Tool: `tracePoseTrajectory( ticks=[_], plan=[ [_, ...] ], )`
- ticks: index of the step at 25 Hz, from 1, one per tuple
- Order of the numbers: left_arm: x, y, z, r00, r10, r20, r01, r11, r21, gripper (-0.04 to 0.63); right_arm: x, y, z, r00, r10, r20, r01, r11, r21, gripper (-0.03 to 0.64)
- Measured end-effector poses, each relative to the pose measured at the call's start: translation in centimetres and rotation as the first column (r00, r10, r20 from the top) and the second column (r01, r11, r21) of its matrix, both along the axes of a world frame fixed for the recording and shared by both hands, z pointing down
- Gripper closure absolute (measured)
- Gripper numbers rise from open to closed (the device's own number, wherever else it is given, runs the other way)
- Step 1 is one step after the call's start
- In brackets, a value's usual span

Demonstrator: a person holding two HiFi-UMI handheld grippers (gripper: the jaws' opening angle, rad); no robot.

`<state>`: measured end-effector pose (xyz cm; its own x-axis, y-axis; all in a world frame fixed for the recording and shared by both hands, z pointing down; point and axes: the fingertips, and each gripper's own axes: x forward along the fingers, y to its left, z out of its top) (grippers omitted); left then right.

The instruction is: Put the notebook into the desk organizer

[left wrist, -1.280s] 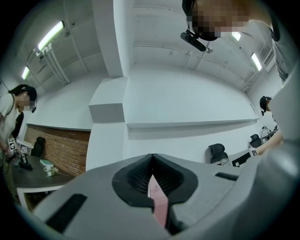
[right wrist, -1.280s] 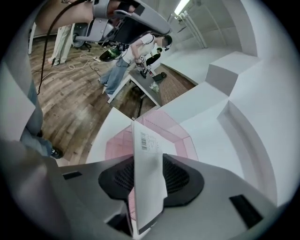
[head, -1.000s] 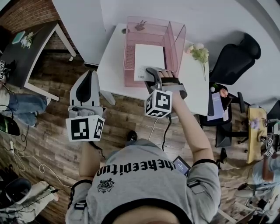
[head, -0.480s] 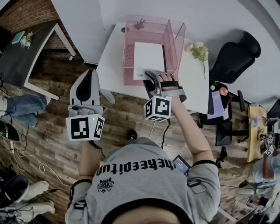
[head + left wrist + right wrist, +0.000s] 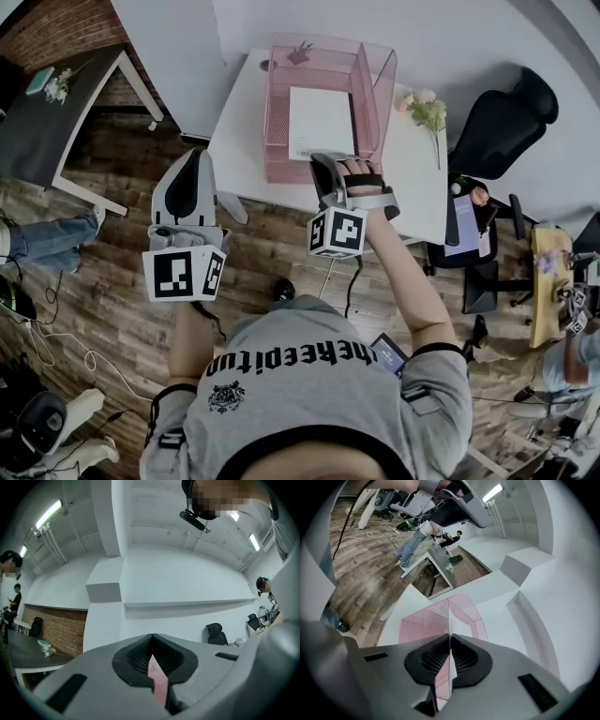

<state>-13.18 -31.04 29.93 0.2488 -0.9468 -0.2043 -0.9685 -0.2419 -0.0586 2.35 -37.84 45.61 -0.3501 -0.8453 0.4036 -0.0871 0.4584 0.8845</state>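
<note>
Over desk (image 5: 239,141), right arm (image 5: 408,281) apparently outstretched.

Notebook (image 5: 321,122) inside pink desk organizer (image 5: 277,124)

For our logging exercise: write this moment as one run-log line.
right tongs: just closed on notebook edge | notebook: lying in pink desk organizer | left tongs: shut, away from organizer

You stood in an office workspace: a white desk (image 5: 417,192) sat by a plain wall, a black swivel chair (image 5: 502,122) beside it, a dark table (image 5: 61,108) near the brick wall (image 5: 42,33), cables (image 5: 47,342) trailed over wood floor (image 5: 108,272), and strip lights (image 5: 49,513) glowed overhead.
</note>
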Motion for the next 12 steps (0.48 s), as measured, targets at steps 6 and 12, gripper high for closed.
tracePoseTrajectory(
  ticks=[6,12],
  plan=[
    [-0.2,-0.5,0.2,1.000,-0.011,0.000,0.011,1.000,-0.004,0.591,0.1,-2.0,0.2,1.000,0.018,-0.023,-0.018,1.000,0.008,0.601],
    [-0.7,-0.4,0.5,1.000,-0.017,-0.003,0.017,1.000,-0.010,0.591,0.1,-2.6,0.1,0.999,0.027,-0.027,-0.028,1.000,-0.005,0.600]
  ],
)
